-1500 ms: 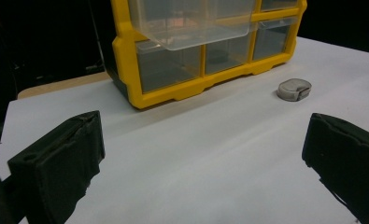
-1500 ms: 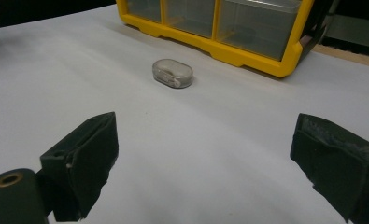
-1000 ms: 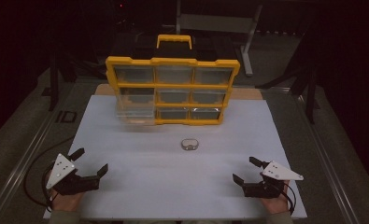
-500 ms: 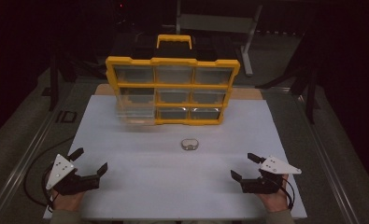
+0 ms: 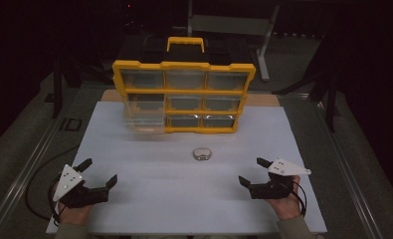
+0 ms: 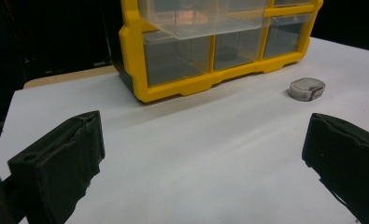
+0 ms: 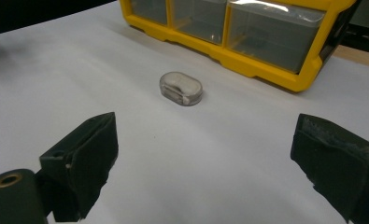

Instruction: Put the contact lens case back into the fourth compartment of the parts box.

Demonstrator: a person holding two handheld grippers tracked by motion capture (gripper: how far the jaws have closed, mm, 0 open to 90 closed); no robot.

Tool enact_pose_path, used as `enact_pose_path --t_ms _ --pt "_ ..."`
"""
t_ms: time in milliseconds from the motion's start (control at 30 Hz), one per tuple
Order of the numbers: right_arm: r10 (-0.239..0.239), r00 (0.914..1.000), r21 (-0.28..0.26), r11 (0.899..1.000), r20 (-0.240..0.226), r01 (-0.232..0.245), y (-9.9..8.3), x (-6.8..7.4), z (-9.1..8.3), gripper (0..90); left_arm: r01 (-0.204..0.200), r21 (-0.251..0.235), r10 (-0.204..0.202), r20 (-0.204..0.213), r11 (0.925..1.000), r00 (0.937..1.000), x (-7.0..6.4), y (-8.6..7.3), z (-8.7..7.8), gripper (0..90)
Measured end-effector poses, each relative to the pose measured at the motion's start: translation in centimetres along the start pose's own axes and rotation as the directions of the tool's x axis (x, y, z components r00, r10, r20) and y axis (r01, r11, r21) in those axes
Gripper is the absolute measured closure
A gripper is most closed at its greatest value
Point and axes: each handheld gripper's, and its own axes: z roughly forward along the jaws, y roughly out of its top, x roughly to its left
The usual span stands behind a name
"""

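A yellow organiser box with clear drawers stands upright at the back of the white table; one clear drawer on its left side is pulled out. In front of it lies a small grey oval case, also seen as the grey case and the case. My left gripper rests open at the near left, jaws wide apart, nothing between them. My right gripper is open at the near right, pointing toward the case, about a hand's length short of it.
The organiser fills the back centre, its pulled-out drawer overhanging the table. A black cable trails off the left table edge. A grey stand and dark floor lie beyond the table.
The right gripper has shifted slightly left and forward toward the grey case. The left gripper has stayed where it was.
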Motion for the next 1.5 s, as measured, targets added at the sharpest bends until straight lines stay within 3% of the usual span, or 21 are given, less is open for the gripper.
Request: enact_pose_path --t_ms 567,1500 --pt "-0.031 0.9991 0.083 0.996 -0.030 0.033 3.4 0.1 1.5 7.0 -0.001 -0.001 0.001 -0.005 1.0000 1.0000 -0.1 0.0 -0.1 0.0" --pt "-0.074 0.9955 0.167 0.983 -0.059 0.083 5.8 -0.3 3.6 7.0 0.000 -0.001 0.000 -0.007 1.0000 1.0000 -0.1 0.0 0.0 0.0"
